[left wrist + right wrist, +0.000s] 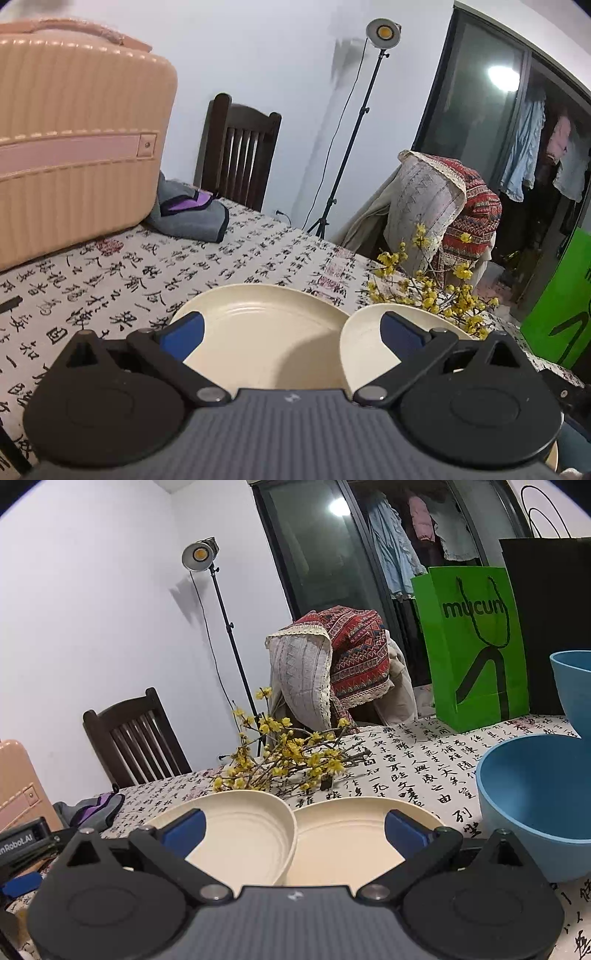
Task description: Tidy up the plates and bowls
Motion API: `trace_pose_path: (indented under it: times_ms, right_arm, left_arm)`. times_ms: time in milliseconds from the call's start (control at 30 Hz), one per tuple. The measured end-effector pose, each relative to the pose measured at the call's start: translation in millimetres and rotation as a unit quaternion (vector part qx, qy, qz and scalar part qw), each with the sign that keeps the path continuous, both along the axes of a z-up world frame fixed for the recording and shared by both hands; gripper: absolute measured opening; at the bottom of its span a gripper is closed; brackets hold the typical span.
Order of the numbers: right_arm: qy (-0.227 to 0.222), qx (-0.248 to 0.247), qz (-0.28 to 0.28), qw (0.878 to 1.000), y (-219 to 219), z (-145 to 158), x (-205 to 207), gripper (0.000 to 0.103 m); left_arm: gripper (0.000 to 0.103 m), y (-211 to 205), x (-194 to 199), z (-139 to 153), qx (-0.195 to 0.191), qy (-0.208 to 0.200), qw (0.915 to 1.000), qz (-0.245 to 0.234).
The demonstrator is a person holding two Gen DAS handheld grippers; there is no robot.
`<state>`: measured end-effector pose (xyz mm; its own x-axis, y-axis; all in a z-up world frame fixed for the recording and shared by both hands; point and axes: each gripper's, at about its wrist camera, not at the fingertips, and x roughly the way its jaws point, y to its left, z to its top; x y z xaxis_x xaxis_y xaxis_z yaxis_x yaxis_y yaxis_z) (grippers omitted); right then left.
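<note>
Two cream plates lie side by side on the calligraphy-print tablecloth, rims touching. In the left wrist view the left plate (258,332) sits between the fingers of my left gripper (293,332), which is open and holds nothing; the right plate (364,350) lies under its right finger. In the right wrist view my right gripper (293,829) is open just above and in front of both the left plate (243,834) and the right plate (343,842). A large blue bowl (535,805) stands to its right, with a second blue bowl (572,686) behind it.
Yellow flower branches (288,760) lie just behind the plates. A pink suitcase (74,147) and a grey-purple pouch (192,214) occupy the table's left side. A green paper bag (476,646) and a black bag (554,609) stand at the back right. Wooden chairs and a lamp stand are beyond the table.
</note>
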<state>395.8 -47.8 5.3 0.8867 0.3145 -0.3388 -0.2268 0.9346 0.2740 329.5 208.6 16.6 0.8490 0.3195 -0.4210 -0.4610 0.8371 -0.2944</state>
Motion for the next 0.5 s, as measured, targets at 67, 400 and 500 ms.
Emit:
trace_pose_path:
  times_ms: [67, 400, 500]
  right_arm:
    - [-0.001, 0.000, -0.001, 1.000, 0, 0, 0, 0.103]
    - [0.001, 0.003, -0.012, 1.000, -3, -2, 0, 0.103]
    - [0.003, 0.004, -0.013, 1.000, -3, -2, 0, 0.103]
  left_arm:
    - [0.103, 3, 1, -2, -0.013, 0.003, 0.9999, -0.001]
    - [0.103, 11, 0, -6, -0.036, 0.006, 0.9992, -0.016]
    - [0.103, 10, 1, -6, -0.034, 0.008, 0.9992, -0.018]
